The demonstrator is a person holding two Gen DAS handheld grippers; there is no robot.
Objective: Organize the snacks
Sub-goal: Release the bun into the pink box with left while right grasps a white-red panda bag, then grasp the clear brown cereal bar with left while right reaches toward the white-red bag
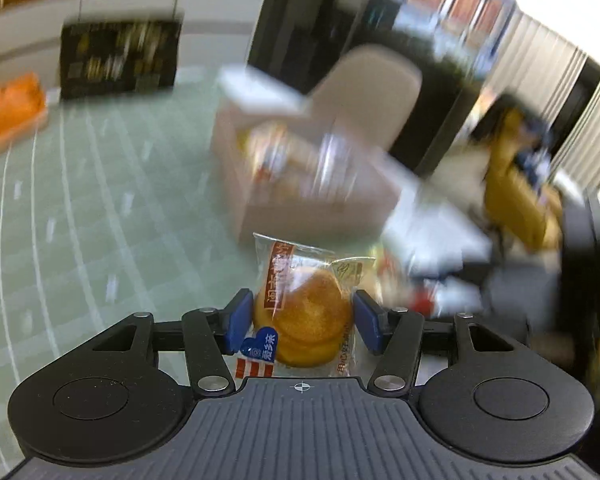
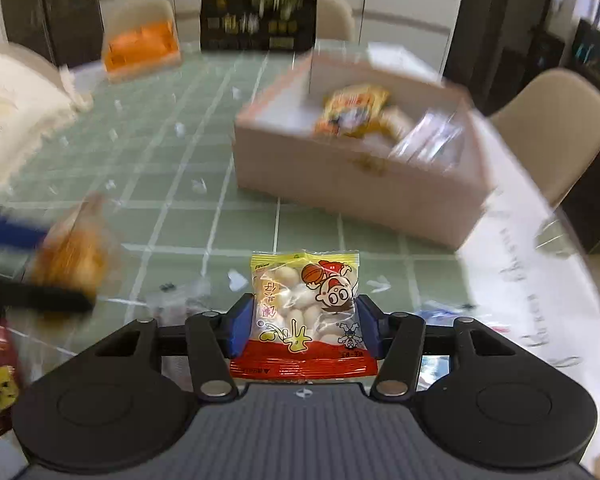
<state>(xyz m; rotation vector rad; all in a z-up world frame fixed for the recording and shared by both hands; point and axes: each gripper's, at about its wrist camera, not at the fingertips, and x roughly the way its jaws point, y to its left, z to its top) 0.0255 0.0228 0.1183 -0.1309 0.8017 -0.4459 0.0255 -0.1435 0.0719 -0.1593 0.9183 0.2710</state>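
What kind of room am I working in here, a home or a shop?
Most likely a home dining area. A round table with a green checked cloth holds the open snack box, beige dining chairs stand around it, and white cabinets line the far wall.

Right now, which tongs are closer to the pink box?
Left, though blur makes it a close call. The left tongs, holding a cake pack, sit just short of the box; the right tongs, holding a candy bag, are farther back.
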